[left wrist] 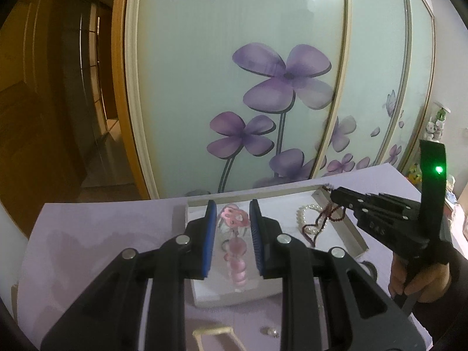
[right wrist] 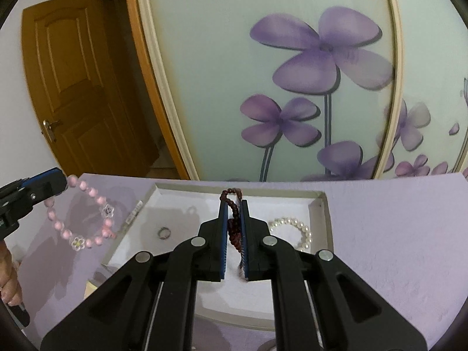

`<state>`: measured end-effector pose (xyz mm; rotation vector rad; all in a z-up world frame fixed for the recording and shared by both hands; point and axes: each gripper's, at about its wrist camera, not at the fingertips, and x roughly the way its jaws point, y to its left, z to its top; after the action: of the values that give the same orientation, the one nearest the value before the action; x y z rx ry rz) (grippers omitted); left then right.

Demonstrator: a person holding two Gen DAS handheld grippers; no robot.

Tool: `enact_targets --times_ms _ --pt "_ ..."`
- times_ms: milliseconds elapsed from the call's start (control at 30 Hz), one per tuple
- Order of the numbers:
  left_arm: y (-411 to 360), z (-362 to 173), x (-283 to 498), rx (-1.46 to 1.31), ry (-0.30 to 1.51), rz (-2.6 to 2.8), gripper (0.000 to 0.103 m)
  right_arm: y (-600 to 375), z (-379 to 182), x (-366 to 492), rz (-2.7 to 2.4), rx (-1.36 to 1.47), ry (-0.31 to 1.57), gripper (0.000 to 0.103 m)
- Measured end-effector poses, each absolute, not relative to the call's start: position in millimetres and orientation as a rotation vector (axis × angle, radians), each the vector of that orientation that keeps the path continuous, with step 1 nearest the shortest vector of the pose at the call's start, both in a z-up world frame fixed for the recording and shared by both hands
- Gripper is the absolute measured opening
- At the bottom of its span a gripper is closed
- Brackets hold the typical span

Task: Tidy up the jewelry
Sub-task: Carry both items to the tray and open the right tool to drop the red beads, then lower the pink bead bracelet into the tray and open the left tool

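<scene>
From the left wrist camera, the left gripper (left wrist: pixel 232 234) holds its blue pads a little apart, clamped on a pink bead bracelet (left wrist: pixel 235 251) that hangs between them, over the white tray (left wrist: pixel 339 225) on the lilac tabletop (left wrist: pixel 102 234). At about two o'clock from those pads a pearl bracelet (left wrist: pixel 307 216) lies in the tray, with a dark red bead strand (left wrist: pixel 321 222) draped across it. That strand runs up to the tip of the right gripper (left wrist: pixel 333 193), which reaches in from three o'clock, held by a hand (left wrist: pixel 409 278) at the right edge; its jaws look closed on the strand. At six o'clock a small pearl piece (left wrist: pixel 270 332) sits on the tabletop.

From the right wrist camera, the right gripper (right wrist: pixel 234 204) has its jaws nearly together, pinching the dark red bead strand (right wrist: pixel 232 219), whose loop sticks out above the tips. The pearl bracelet (right wrist: pixel 295 228) lies at three o'clock in the white tray (right wrist: pixel 318 204), a small ring (right wrist: pixel 163 232) at nine o'clock. Farther toward nine o'clock, the left gripper (right wrist: pixel 63 182) dangles the pink bead bracelet (right wrist: pixel 84 219) over the tray's left rim.
</scene>
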<state>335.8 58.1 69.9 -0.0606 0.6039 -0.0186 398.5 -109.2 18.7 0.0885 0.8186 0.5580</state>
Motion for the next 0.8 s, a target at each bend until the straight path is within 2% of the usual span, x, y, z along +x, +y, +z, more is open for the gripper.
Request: enact_targets --times_ms 33,133,167,800 --pt "57 68 339 -0.06 0.607 -0.019 0.023 -110 17 400 0.557 0.094 0.826 0.012" --pt "55 61 351 -0.053 0.618 -0.019 0.023 -118 15 402 0.547 0.118 0.827 0.032" --pt "55 60 353 -0.054 0.62 -0.021 0.023 -121 16 402 0.545 0.122 0.821 0.033" --pt "47 19 405 -0.074 0.704 -0.006 0.023 -152 0 405 0.545 0.155 0.828 0.034"
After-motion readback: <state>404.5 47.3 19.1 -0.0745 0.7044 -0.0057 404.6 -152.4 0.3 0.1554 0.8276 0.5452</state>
